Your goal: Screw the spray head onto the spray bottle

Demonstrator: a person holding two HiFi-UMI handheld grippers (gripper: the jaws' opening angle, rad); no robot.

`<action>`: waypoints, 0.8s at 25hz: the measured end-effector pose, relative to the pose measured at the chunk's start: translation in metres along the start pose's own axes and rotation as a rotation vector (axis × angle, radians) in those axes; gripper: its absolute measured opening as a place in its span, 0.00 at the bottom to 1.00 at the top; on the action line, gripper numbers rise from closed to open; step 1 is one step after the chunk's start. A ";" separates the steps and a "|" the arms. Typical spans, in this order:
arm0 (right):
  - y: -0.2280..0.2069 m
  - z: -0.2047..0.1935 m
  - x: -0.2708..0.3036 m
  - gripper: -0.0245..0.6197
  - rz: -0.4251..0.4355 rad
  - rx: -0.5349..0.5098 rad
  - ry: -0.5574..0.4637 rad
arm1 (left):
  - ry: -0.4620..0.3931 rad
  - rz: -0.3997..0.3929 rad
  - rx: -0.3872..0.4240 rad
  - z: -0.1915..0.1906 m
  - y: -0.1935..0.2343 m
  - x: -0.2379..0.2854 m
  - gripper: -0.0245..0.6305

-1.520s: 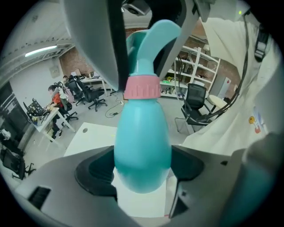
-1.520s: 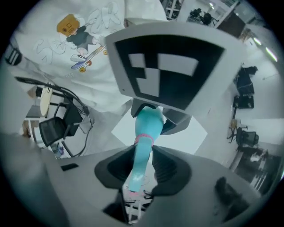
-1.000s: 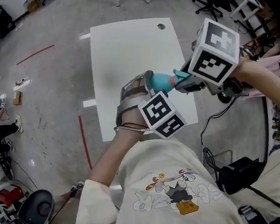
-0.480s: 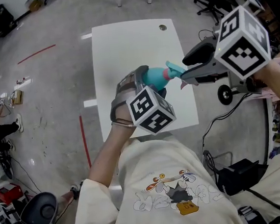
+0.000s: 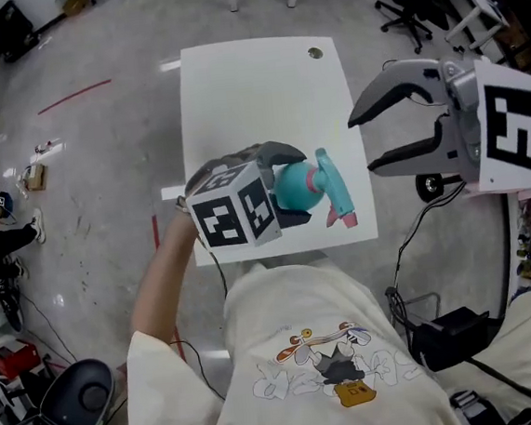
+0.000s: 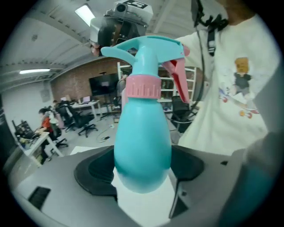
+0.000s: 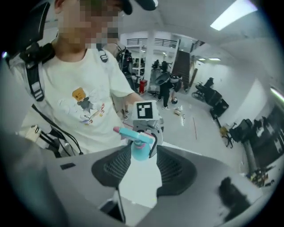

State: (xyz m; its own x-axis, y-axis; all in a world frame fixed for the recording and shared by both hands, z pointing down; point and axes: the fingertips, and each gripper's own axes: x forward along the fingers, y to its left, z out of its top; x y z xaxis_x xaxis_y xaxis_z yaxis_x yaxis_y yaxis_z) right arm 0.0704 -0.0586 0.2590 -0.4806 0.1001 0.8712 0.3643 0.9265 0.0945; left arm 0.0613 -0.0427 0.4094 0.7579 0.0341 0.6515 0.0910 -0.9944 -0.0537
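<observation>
Your left hand-held gripper (image 5: 300, 187) was closed on the round body of the spray bottle (image 5: 293, 185), low down, so the top end stuck out free. That made sense, because the neck and the pink ring (image 6: 142, 86) had to be bare for turning.

The spray head (image 5: 336, 191) sat on the bottle and pointed toward your right side (I could not tell if it was screwed on tight). Your right hand-held gripper (image 5: 363, 141) had just been opening its jaws. They stood wide apart with nothing between them, clear of the spray head and out past the right edge of the worktop (image 5: 254, 96). I think you were letting go, maybe to get a fresh hold for one more twist.

You held the bottle in the air over the near right corner of the worktop. The white top was bare, so you had lots of room to set the bottle down. That corner edge was close, though, and a dropped bottle could have rolled off onto the floor.
</observation>
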 end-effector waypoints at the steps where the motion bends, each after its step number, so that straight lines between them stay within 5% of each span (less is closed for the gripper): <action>1: 0.007 0.006 0.012 0.31 0.017 -0.049 -0.006 | -0.022 -0.076 0.022 -0.003 -0.012 -0.001 0.60; 4: 0.017 0.015 0.027 0.31 0.063 -0.178 0.023 | -0.041 -0.252 0.058 0.003 -0.032 -0.007 0.60; 9: 0.031 0.016 0.021 0.31 0.166 -0.338 0.084 | 0.095 -0.426 0.139 0.009 -0.046 0.000 0.60; 14: 0.081 0.008 0.045 0.31 0.269 -0.420 0.162 | 0.184 -0.504 0.202 -0.007 -0.082 0.014 0.60; 20: 0.084 0.008 0.046 0.31 0.265 -0.445 0.169 | 0.133 -0.527 0.191 0.000 -0.080 0.011 0.60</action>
State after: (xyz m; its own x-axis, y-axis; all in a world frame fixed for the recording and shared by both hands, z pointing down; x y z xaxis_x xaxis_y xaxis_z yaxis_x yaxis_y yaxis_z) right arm 0.0725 0.0266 0.3028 -0.2053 0.2157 0.9547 0.7759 0.6304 0.0244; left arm 0.0622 0.0374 0.4207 0.4921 0.4947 0.7163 0.5584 -0.8107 0.1762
